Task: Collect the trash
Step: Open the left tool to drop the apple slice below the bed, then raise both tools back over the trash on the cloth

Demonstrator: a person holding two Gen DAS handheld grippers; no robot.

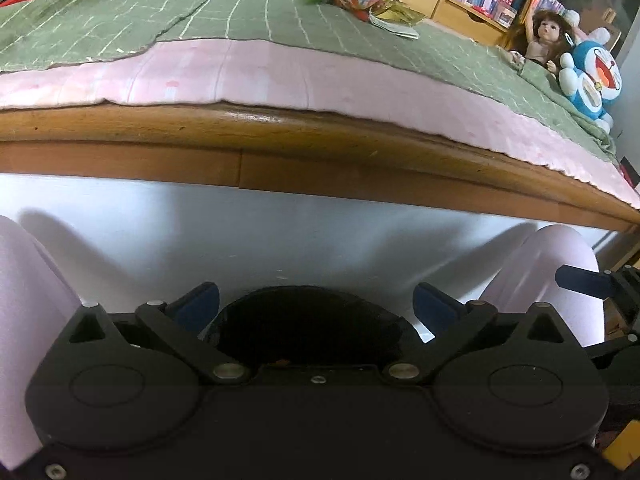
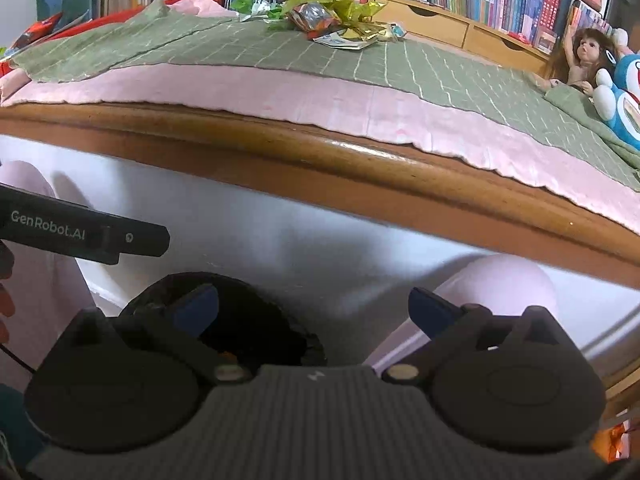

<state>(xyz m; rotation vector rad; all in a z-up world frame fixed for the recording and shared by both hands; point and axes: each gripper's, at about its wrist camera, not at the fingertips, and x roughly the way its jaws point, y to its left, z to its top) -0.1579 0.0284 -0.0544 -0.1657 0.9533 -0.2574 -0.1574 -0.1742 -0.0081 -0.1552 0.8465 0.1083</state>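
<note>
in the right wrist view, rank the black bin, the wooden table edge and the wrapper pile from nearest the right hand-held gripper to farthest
1. Black bin, just below the right hand-held gripper, left of centre.
2. Wooden table edge, across the middle.
3. Wrapper pile, far side of the tabletop, near the books.

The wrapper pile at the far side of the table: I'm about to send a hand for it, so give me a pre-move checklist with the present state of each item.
1. Left gripper open, nothing between its fingers: ok.
2. Right gripper open and empty: ok.
3. Wrapper pile in view on the green cloth: ok.
4. Cloth between table edge and pile free of obstacles: ok.
5. Doll and blue plush toy apart from the pile: ok.
6. Black bin opening below the fingers unobstructed: cannot tell.
</note>
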